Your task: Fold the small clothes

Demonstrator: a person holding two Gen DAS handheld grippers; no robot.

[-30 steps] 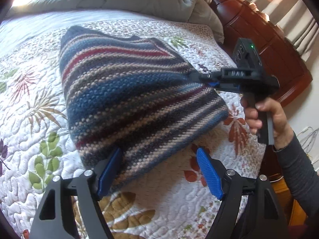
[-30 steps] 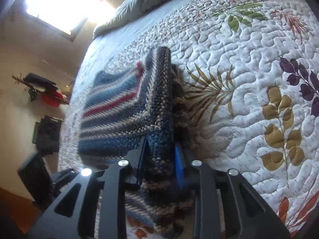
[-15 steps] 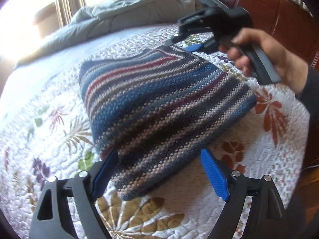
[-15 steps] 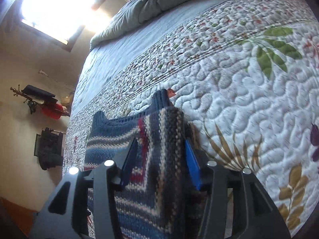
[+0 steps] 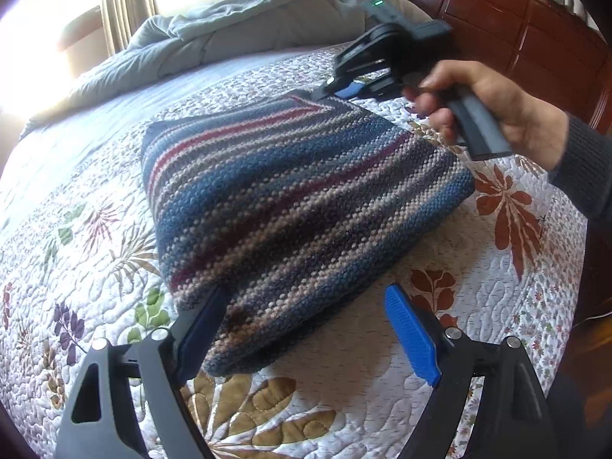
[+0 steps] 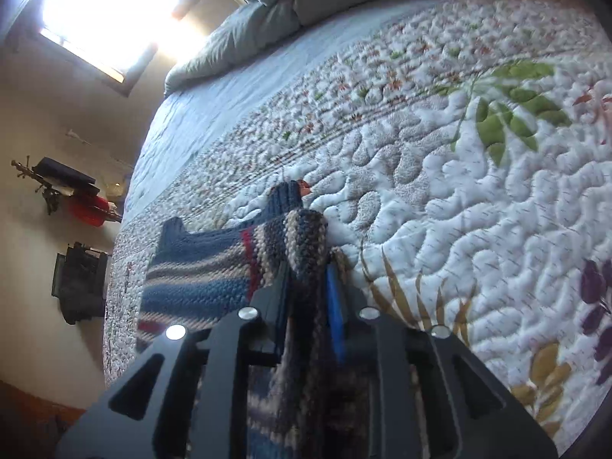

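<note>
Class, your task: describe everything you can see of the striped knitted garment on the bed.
The striped knitted garment looks like chunky wool, banded in blue, beige, dark red and near-black. It lies folded into a thick, roughly square pad on the floral quilt. The right hand-held gripper has just been closing and pinches its far corner. The left hand-held gripper stands open astride the near corner, one pad at the knit's edge.

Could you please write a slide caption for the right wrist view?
Right gripper pinching the striped sweater's edge on the floral quilt.
</note>
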